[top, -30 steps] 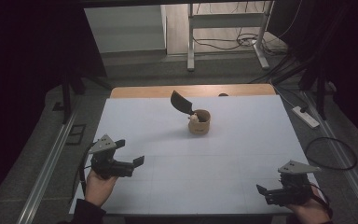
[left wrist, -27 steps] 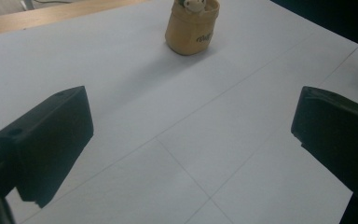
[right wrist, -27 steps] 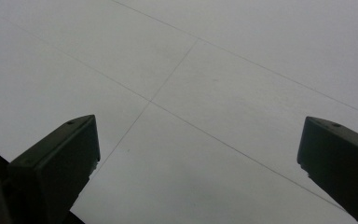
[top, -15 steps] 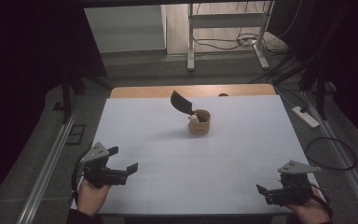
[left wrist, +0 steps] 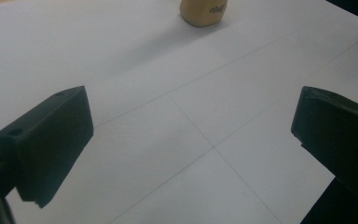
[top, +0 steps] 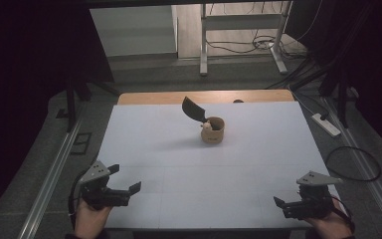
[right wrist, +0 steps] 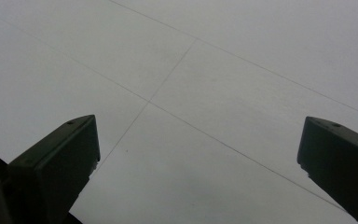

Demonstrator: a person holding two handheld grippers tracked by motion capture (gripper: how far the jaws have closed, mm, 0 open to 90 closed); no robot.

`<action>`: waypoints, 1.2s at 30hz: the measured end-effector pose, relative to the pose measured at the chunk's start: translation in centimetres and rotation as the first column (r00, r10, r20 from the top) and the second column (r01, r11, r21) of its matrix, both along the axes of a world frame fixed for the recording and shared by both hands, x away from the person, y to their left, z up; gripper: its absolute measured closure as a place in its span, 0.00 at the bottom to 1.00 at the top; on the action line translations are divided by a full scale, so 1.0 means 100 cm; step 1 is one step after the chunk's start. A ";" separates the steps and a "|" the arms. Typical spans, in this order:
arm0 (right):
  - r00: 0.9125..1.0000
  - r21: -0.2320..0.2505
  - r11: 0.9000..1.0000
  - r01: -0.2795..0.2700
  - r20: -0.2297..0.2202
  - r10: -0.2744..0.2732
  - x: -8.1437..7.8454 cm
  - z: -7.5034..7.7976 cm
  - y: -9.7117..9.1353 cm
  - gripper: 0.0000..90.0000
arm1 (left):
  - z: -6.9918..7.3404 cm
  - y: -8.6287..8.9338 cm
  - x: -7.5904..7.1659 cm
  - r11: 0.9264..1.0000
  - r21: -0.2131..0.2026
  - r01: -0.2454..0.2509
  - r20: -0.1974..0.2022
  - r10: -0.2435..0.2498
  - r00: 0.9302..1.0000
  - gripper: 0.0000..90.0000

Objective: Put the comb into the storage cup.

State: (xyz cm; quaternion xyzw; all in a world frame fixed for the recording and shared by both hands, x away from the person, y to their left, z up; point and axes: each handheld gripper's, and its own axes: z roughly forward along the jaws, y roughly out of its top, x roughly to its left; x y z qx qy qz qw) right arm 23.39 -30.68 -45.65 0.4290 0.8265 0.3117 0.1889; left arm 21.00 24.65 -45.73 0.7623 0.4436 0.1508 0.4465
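While one tan cup [top: 213, 130] is standing toward the far middle of the white table [top: 258, 164], a single dark spatula-like tool [top: 194, 109] is leaning out of it, blade up. Dark lettering is showing on the cup's side in the left gripper view, too blurred to read. Two grippers are hovering at the near edge: the left gripper [top: 125, 183] and the right gripper [top: 279, 204], both with jaws spread wide and gripping nothing. Bare tabletop is lying open between them and the cup.
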 end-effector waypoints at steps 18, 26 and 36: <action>1.000 0.002 1.000 0.006 0.005 -0.006 0.000 0.000 0.000 0.00 | -0.006 0.007 -0.019 0.999 0.020 -0.029 -0.026 0.030 0.999 0.00; 1.000 0.002 1.000 0.009 0.006 -0.009 0.000 0.000 0.000 0.00 | -0.009 0.008 -0.025 0.998 0.039 -0.041 -0.040 0.043 0.998 0.00; 1.000 0.002 1.000 0.014 0.007 -0.014 0.000 0.000 0.000 0.00 | -0.012 0.006 -0.032 0.994 0.090 -0.058 -0.058 0.063 0.996 0.00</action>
